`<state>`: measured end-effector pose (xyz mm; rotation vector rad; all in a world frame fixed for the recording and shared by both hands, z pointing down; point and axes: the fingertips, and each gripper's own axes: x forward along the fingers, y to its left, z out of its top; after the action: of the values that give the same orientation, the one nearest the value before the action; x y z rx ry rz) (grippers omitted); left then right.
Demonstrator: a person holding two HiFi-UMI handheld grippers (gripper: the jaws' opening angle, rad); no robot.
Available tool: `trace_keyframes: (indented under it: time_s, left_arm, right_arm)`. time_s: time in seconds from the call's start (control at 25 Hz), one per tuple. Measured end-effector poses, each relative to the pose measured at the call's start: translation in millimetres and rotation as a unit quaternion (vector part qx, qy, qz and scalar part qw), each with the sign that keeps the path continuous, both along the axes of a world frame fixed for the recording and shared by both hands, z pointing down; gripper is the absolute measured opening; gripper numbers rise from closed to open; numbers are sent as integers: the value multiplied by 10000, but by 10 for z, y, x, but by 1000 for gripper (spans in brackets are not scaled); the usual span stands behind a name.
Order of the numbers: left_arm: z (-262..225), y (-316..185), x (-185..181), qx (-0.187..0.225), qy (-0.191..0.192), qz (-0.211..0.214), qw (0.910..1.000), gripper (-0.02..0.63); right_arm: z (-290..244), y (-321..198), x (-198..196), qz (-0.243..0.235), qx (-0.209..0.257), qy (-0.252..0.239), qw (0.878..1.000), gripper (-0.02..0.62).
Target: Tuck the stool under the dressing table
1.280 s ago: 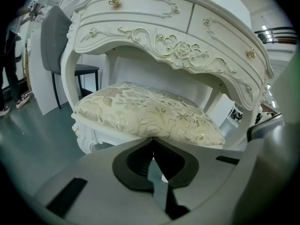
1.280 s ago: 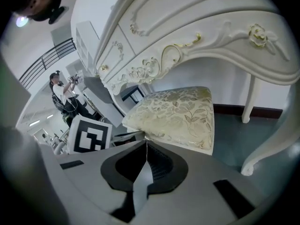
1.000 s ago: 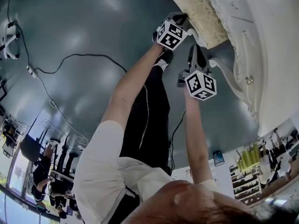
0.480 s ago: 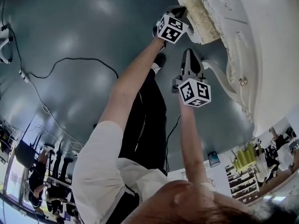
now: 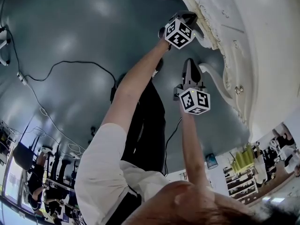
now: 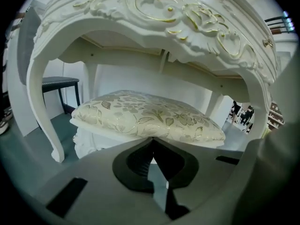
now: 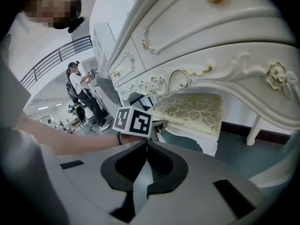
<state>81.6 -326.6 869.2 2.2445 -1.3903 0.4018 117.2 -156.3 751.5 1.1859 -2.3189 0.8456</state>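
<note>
Forward — left gripper (image 5: 190, 18) toward stool (image 6: 147, 118).

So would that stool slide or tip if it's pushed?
It would probably slide, since the floor looks smooth and glossy. The stool looks low and broad, so tipping seems unlikely. Its cushion looks padded and may give a little where the shut left gripper presses on its edge.
</note>
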Motion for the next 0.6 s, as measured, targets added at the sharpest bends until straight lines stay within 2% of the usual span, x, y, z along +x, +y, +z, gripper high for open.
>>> trace_keyframes:
  time_s: [0.36, 0.6]
  left_arm:
    - [-32, -375, 102, 297, -11, -18, 9996, 15]
    - [-18, -620, 306, 321, -64, 334, 9989, 15]
  right_arm:
    - [-98, -196, -18, -178, 180, 100, 9996, 43]
    - [-119, -225, 57, 48, 205, 87, 9997, 43]
